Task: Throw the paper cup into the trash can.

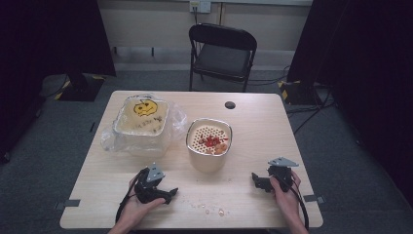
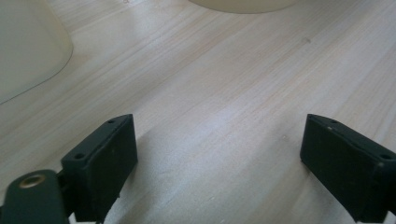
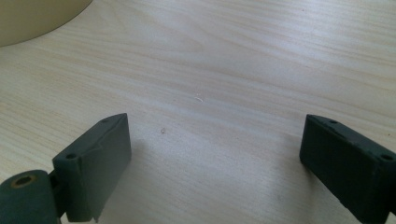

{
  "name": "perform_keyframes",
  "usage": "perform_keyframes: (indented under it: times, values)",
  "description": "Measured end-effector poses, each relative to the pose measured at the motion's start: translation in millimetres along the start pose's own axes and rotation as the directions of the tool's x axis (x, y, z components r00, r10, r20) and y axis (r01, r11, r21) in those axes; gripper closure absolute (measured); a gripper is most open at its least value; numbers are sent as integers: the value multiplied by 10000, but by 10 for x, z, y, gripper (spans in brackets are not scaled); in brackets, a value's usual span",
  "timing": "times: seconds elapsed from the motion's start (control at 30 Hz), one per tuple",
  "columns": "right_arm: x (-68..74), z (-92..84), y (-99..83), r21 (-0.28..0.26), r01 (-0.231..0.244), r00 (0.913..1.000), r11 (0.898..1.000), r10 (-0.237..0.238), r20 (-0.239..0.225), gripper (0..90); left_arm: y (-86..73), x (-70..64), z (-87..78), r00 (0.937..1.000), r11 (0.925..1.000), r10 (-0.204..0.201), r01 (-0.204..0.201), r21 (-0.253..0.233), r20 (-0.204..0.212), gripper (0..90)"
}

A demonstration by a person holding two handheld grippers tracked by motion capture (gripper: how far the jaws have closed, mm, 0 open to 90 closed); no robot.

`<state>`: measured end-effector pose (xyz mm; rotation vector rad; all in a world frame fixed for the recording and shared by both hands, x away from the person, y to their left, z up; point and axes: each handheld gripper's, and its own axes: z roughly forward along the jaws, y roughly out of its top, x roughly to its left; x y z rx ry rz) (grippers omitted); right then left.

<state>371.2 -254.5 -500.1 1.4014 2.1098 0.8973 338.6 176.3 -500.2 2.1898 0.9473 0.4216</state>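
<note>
My left gripper [image 1: 170,194] rests low on the wooden table [image 1: 258,126] near the front left, held in a hand. In the left gripper view its jaws [image 2: 219,163] stand wide apart with only bare wood between them. My right gripper [image 1: 255,181] sits at the front right, pointing left; in the right gripper view its jaws [image 3: 215,163] are also wide open and hold nothing. A cream round strainer bowl [image 1: 209,144] with red and orange food pieces stands between the two grippers, a little farther back.
A square container with a yellow pumpkin face [image 1: 141,117] sits in clear plastic wrap at the back left. Small crumbs or drops [image 1: 214,210] lie near the front edge. A black folding chair [image 1: 222,53] stands beyond the table. A dark round hole [image 1: 230,105] marks the far side.
</note>
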Motion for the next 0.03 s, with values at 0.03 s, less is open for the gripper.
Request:
perform_keyframes:
  times: [0.03]
  values:
    - [1,0,0,-2,-4,10000,10000,4,-2,83,-2,-6,13,9998,9998,-183,184,-96,60,67]
